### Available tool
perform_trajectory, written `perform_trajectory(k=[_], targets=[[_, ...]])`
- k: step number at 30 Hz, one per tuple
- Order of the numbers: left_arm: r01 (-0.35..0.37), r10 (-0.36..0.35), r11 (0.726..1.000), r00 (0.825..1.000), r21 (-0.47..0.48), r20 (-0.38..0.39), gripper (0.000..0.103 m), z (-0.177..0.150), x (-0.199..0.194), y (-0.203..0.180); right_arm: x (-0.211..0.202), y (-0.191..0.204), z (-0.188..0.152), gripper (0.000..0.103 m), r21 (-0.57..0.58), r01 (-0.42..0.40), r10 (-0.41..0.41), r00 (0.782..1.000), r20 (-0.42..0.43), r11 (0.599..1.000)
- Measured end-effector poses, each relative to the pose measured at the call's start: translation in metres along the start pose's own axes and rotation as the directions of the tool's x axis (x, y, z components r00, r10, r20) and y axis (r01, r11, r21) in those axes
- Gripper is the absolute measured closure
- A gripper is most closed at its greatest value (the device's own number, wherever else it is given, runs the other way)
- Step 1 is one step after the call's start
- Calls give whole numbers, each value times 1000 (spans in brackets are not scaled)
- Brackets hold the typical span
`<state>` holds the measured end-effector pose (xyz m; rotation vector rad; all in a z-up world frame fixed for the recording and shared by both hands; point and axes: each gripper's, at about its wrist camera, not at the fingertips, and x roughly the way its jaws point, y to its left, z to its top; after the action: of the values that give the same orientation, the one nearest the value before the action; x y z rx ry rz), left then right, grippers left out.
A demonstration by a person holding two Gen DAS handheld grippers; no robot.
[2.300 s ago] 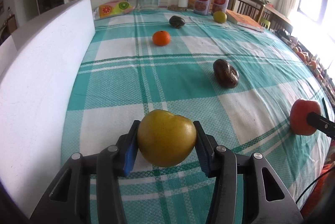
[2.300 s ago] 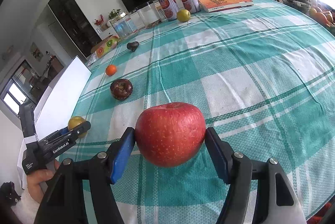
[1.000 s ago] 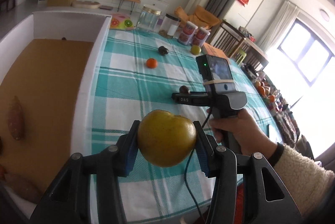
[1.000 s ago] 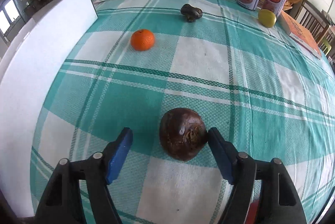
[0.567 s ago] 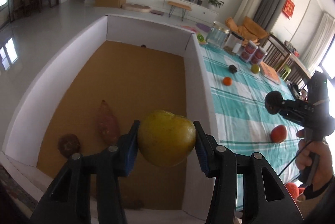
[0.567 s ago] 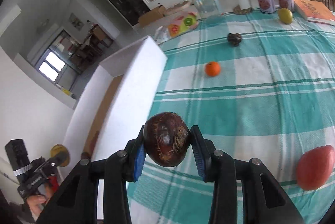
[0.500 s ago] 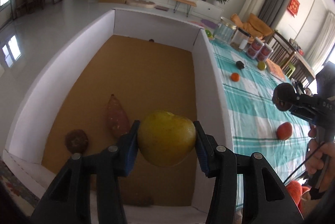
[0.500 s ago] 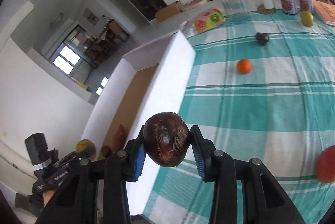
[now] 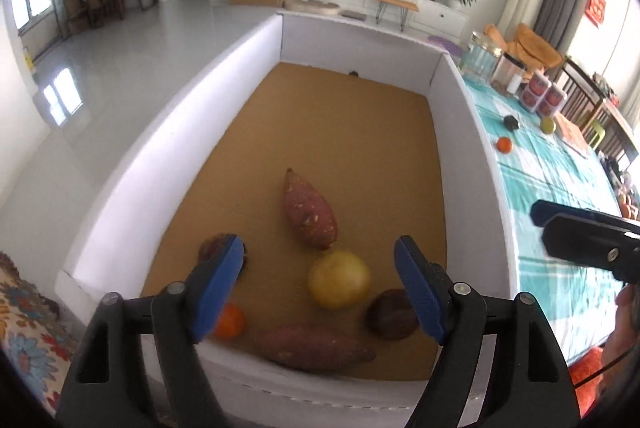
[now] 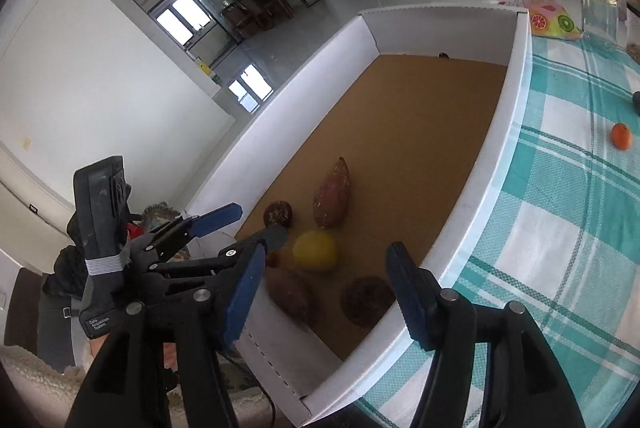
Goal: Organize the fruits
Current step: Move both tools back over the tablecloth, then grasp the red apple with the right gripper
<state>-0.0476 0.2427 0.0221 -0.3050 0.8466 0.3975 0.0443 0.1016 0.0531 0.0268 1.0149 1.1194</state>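
Both fruits had dropped from opened fingers: yellow round pear [image 9: 339,280] and dark brown round fruit [image 9: 392,314] lay in the white cardboard box [image 9: 472,156]. Next: fetch the small orange tangerine [image 10: 621,135].

A round yellow fruit [image 9: 339,279] lies on the brown floor of the big white box [image 9: 472,132], near the front. Just beside it sits a dark brown round fruit [image 9: 391,314], and a small orange [image 9: 229,322] and another dark round fruit [image 9: 218,248] lie in the box too. Out on the checked surface [image 9: 560,196], a small orange [image 9: 504,144], a dark lumpy fruit [image 9: 511,122] and a yellow-green one [image 9: 547,125] sit well apart from the box.
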Motion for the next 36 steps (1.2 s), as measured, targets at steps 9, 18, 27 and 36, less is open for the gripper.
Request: perform_trajectory(k=[9,18,27,36], targets=[[272,-279,951,960,144,30,20,-1,-17,-89,-86,-69,-51,16,62,374,-377,890,256,925],[465,-425,828,885,314,-190,20,-50,23,-229,-130,-185,-184,16,471,523,-642,756,128,710],[304,-278,882,952,359,-124,20,-60,83,-264,-166,-201,-206,16,640,462,-706,684,185,615],[209,-190,905,978,372,-86,20,-61,129,-269,-172,-214,-216,16,685,370,-666,711,226,627]])
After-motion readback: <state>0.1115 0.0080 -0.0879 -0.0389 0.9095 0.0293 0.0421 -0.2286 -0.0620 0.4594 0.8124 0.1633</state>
